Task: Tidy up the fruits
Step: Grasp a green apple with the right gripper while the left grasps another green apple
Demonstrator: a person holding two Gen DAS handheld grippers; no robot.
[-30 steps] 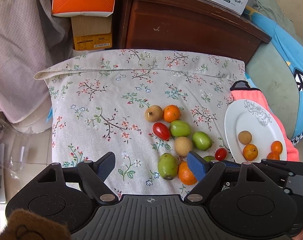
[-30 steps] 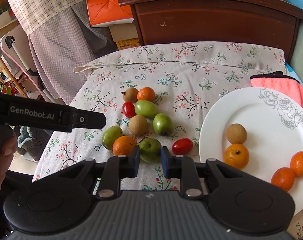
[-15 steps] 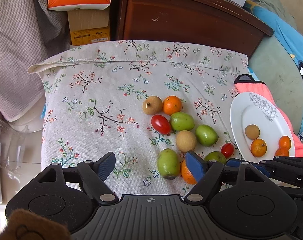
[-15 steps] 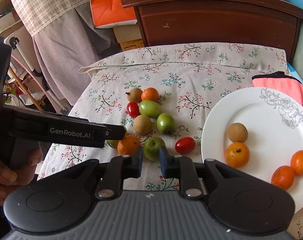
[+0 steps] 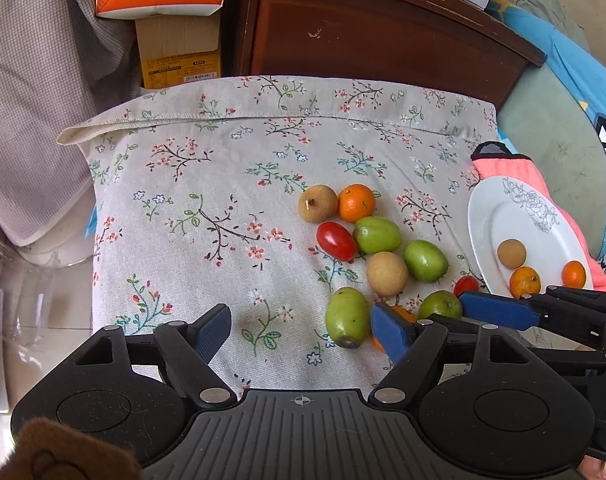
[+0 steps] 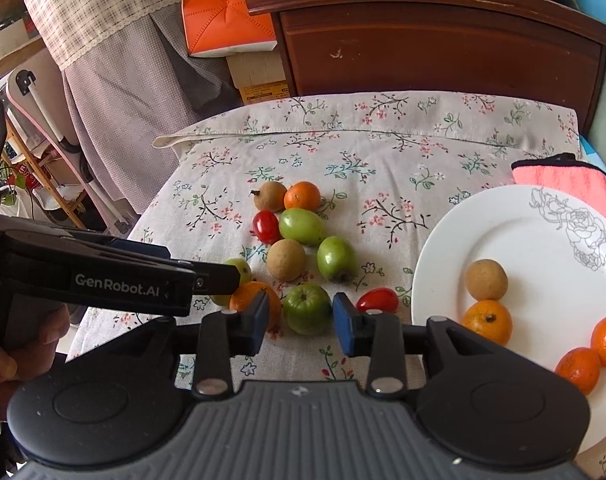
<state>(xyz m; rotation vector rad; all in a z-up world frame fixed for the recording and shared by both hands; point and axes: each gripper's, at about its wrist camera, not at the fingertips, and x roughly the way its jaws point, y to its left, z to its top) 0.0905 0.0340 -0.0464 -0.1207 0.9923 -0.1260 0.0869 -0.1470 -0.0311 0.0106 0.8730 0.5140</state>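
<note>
Right wrist view: the right gripper (image 6: 301,318) has its fingers parted around a round green fruit (image 6: 307,308) near the front edge of the table (image 6: 383,152), pads beside it but not clearly touching. Just right lie a red tomato (image 6: 378,298) and the white plate (image 6: 523,240) at the table's right edge, carrying three oranges and a brown fruit. Left wrist view shows the left gripper (image 5: 303,330) wide open and empty over the floral cloth (image 5: 223,184).
</note>
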